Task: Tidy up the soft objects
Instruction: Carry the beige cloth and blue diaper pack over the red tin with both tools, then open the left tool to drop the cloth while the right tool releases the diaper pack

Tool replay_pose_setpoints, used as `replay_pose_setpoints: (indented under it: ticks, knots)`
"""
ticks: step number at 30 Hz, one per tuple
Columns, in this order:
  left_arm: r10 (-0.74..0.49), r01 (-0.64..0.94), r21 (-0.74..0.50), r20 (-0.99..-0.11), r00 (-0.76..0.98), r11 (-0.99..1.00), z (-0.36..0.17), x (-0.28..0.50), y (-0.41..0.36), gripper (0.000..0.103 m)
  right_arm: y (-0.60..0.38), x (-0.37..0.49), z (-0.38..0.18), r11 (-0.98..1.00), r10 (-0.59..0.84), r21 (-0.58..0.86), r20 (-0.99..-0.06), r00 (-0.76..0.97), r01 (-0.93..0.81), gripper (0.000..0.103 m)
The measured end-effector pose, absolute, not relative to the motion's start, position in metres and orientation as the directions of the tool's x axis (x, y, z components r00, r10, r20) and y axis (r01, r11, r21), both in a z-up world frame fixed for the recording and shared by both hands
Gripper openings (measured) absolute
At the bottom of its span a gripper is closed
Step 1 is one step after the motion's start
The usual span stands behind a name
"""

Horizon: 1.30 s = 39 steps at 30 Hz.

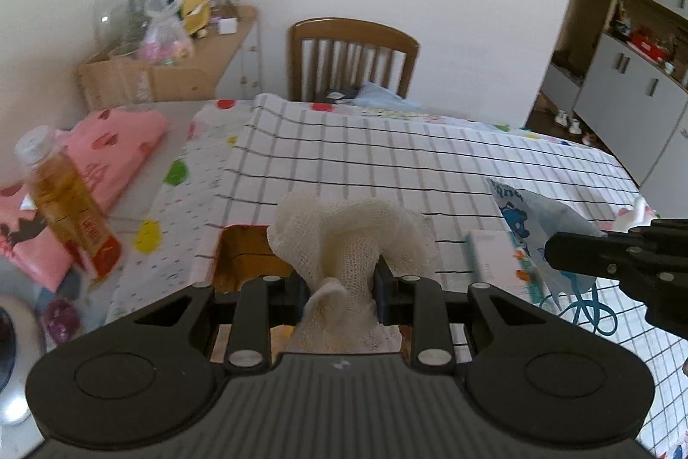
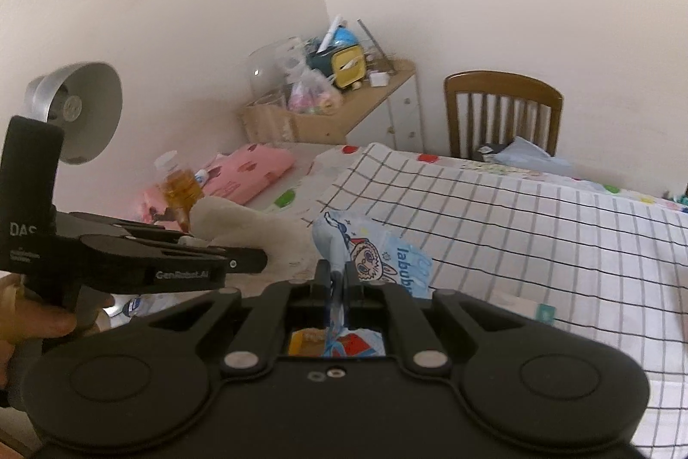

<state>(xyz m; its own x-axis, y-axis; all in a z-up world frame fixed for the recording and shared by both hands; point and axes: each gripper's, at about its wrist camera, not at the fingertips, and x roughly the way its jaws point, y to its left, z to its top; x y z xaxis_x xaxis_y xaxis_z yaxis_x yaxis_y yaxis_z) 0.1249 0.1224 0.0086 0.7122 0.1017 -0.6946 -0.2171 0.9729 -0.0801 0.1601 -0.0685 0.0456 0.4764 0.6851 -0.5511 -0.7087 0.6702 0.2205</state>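
My left gripper [image 1: 342,287] was clenched on a bunched cream gauze cloth [image 1: 352,231], its two fingers pressed in against the narrow waist of the bundle while the ruffled top flared out above them and a fold hung down toward the camera. The cloth was lifted clear of the checked tablecloth [image 1: 387,158], over the table's near-left edge, where a brown wooden surface [image 1: 241,252] showed below.

My right gripper [image 2: 339,278] was closed almost fully on a thin pale-blue printed bag [image 2: 374,257], pinching one edge of it between the fingers; a cartoon face and blue lettering showed on the part that stood up and leaned to the right above the cloth-covered table. A blue cord [image 1: 589,308] trailed beneath it in the left wrist view, just beside a flat white box with a teal edge [image 1: 499,261] that lay on the tablecloth.

The two tools were held near each other, cloth to the left, bag to the right. Beyond them, a bottle of amber liquid [image 1: 64,201] stood by a folded pink fabric with red prints [image 1: 112,153] at the left edge. A wooden chair [image 1: 352,59] stood at the far side, and a cluttered wooden cabinet [image 1: 223,41] sat against the wall.
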Motion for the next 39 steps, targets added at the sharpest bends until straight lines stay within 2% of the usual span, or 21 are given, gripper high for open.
replay_pose_setpoints:
  ticks: [7, 19, 39]
  knots:
    - [0.137, -0.265, -0.073, -0.708, 0.693, 0.961, -0.002, 0.117, 0.148, 0.028, -0.034, 0.166, 0.034, 0.626, 0.713, 0.247, -0.566, 0.414, -0.740, 0.004]
    - [0.126, -0.277, -0.075, -0.757, 0.641, 0.958, -0.037, 0.123, 0.166, 0.028, 0.015, 0.200, -0.008, 0.602, 0.722, 0.317, -0.608, 0.330, -0.733, 0.005]
    - [0.083, -0.261, -0.088, -0.810, 0.580, 0.961, -0.080, 0.150, 0.165, 0.028, 0.021, 0.225, -0.068, 0.657, 0.651, 0.322, -0.699, 0.296, -0.682, 0.007]
